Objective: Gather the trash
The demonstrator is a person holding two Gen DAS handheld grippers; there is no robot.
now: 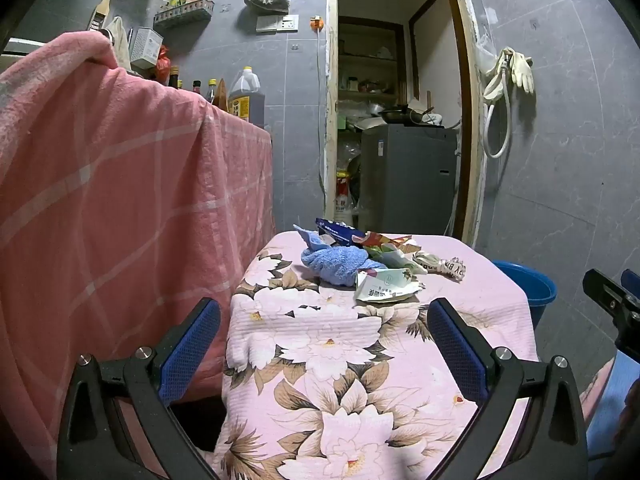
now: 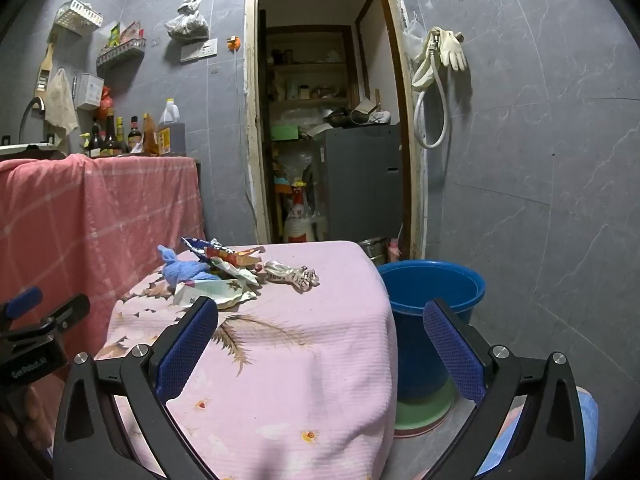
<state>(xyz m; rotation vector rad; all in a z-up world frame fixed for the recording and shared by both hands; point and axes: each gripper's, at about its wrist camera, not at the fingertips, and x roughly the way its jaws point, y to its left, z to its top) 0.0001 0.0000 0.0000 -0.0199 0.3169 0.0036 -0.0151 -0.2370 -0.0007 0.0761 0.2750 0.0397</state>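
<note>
**Trash pile ahead of both open grippers, bucket off to the right**

We hold both grippers wide apart and empty: the left gripper (image 1: 324,312) frames bare floral cloth between its blue pads, and the right gripper (image 2: 320,314) frames the pink cloth edge and the bucket side, with nothing between the fingers of either.

Straight ahead of our left fingers, well beyond the tips, lies the heap of crumpled paper and foil wrappers (image 1: 384,280) on the pink floral-clothed table (image 1: 320,360). From our right fingers the same heap (image 2: 224,284) sits ahead and to the left, just past the left fingertip. So we judge the left gripper better lined up on the pile. The twisted printed white wrapper (image 2: 294,274) lies apart on the heap's right, its long axis running roughly crosswise to our fingers, and is nearer the right gripper's line. The round blue plastic bucket (image 2: 432,292) stands on the floor, ahead-right of the right fingers, beside the table's right edge; we take it as the likely bin.

A fluffy blue cloth (image 1: 336,266) overlaps the heap's left side, hiding part of the wrappers; whether it counts as trash we cannot tell. The pieces overlap, so their number is unclear, and the bucket's inside is not visible to the bottom.
</note>
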